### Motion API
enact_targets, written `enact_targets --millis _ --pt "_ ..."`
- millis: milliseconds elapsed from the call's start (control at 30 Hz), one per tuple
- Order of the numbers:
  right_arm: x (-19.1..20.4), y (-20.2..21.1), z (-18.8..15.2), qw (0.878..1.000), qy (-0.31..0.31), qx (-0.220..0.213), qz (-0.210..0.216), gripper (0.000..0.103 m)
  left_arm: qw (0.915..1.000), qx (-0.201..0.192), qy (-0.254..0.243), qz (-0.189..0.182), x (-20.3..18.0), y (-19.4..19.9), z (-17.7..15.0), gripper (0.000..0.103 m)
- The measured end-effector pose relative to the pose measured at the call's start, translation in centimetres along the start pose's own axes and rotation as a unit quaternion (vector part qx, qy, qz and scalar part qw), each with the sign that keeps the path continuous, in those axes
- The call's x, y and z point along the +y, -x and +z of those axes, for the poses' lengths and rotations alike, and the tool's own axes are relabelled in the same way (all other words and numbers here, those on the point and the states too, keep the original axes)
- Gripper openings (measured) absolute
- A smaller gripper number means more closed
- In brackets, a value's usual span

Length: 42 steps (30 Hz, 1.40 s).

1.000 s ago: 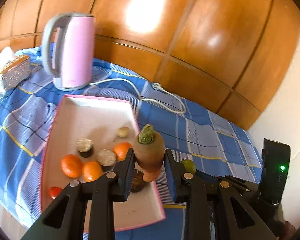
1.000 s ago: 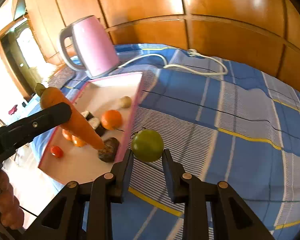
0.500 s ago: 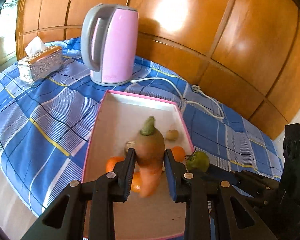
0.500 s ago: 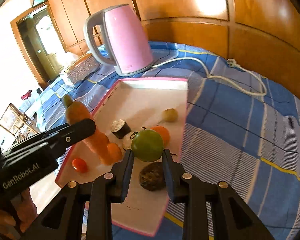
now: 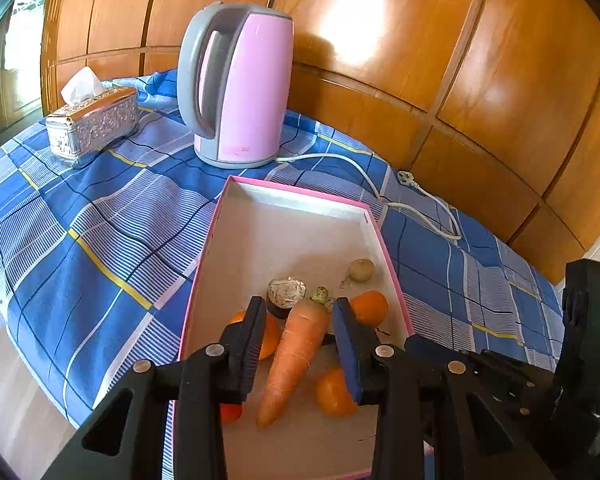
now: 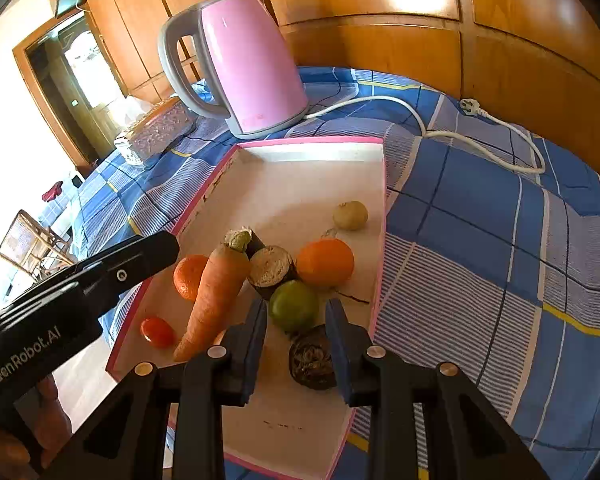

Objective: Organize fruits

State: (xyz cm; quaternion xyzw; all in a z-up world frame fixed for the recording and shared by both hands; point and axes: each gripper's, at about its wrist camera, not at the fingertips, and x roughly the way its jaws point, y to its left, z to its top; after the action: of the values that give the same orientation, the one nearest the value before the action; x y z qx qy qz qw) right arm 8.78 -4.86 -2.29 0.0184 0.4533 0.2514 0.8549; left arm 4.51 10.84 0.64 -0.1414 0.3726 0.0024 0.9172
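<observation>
Both grippers are hovering over the pink-rimmed tray [image 6: 382, 216] with jaws parted: the left gripper [image 5: 300, 334] is straddling the carrot [image 5: 298, 354], the right gripper [image 6: 296, 326] the green fruit [image 6: 294, 310], both lying inside the tray, seemingly released.

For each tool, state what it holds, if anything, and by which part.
Nothing is held: the left tool stands open around the carrot, the right tool open around the green fruit.
</observation>
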Motion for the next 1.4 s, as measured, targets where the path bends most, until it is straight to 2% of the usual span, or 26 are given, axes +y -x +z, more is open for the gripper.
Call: enact_targets --millis 200,533,800,900,1033,1100,1167,1400 --pt "0.0 0.0 -0.5 1.0 -0.003 0.004 -0.004 0.031 1.0 -0.001 -0.002 0.006 -0.1 0.2 -0.1 0.036" --pt "1.0 -0.6 -1.0 1.0 0.018 0.016 0.001 0.031 0.9995 -0.018 0.001 0.027 0.6 1.1 0.0 0.046" --pt "0.8 -1.9 0.0 0.999 0.014 0.015 -0.027 0.031 0.9981 -0.028 0.0 0.054 1.6 1.7 -0.2 0.052" --pt "0.8 -1.7 -0.2 0.999 0.016 0.013 -0.025 0.031 0.9971 -0.037 -0.005 0.066 1.6 2.0 -0.4 0.063" --pt "1.1 -1.1 -0.9 1.0 0.016 0.011 -0.024 0.031 0.9961 -0.049 -0.008 0.073 1.3 2.5 -0.7 0.066" --pt "1.1 -0.6 -1.3 0.999 0.014 0.006 -0.028 0.031 0.9954 -0.054 -0.011 0.078 1.0 2.7 -0.8 0.074" --pt "1.1 -0.2 -1.6 0.999 0.01 0.0 -0.034 0.031 0.9948 -0.061 -0.013 0.08 0.8 3.0 -1.0 0.075" --pt "0.3 2.1 -2.6 0.997 -0.005 -0.031 -0.064 0.035 0.9932 -0.069 -0.023 0.092 0.0 3.5 -2.0 0.089"
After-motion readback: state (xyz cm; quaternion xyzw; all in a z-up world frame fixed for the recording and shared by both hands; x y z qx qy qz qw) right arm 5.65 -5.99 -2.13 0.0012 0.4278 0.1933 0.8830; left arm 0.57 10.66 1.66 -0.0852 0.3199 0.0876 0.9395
